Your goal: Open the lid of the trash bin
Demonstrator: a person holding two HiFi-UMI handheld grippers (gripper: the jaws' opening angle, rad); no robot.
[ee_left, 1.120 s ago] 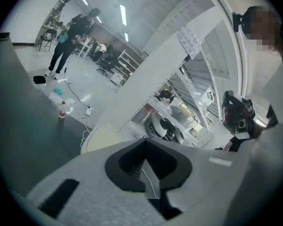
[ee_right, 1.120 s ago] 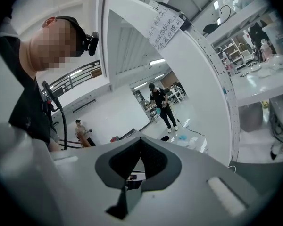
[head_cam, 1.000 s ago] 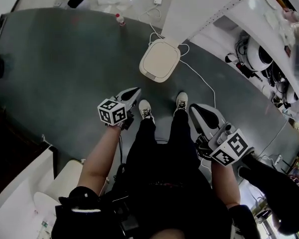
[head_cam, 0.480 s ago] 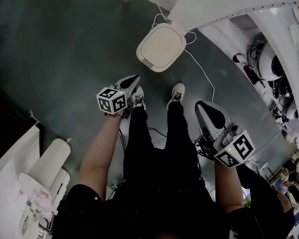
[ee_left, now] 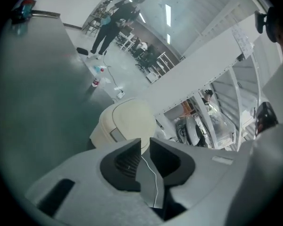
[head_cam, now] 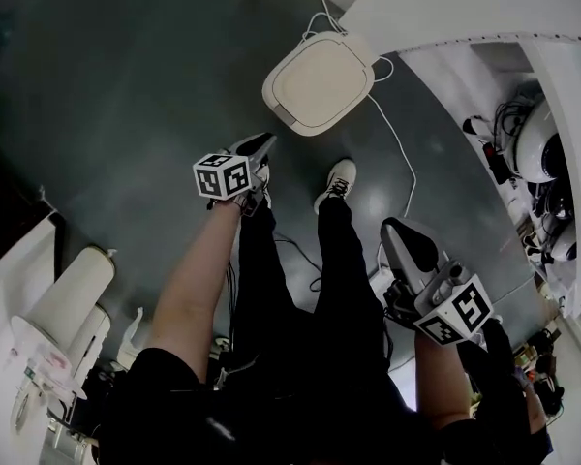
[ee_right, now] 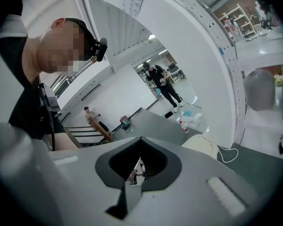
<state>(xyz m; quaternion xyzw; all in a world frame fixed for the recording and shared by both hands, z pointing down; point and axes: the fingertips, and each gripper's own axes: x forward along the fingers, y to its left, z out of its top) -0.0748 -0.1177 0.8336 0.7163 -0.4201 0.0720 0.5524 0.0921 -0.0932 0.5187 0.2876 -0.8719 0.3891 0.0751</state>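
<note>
Head view, closed trash bin (head_cam: 321,77) beyond left gripper (head_cam: 267,139) (jaws opening, nothing between)

**Floor, cable and shelving around the scene**

I see a dark grey floor (head_cam: 126,85) with a white cable (head_cam: 399,153) snaking across it. A white shoe (head_cam: 338,178) stands near that cable. A white shelf frame (head_cam: 465,8) runs along the right. In the left gripper view, a small bottle (ee_left: 95,83) stands on the floor and a person in black (ee_left: 114,20) stands far off.
</note>
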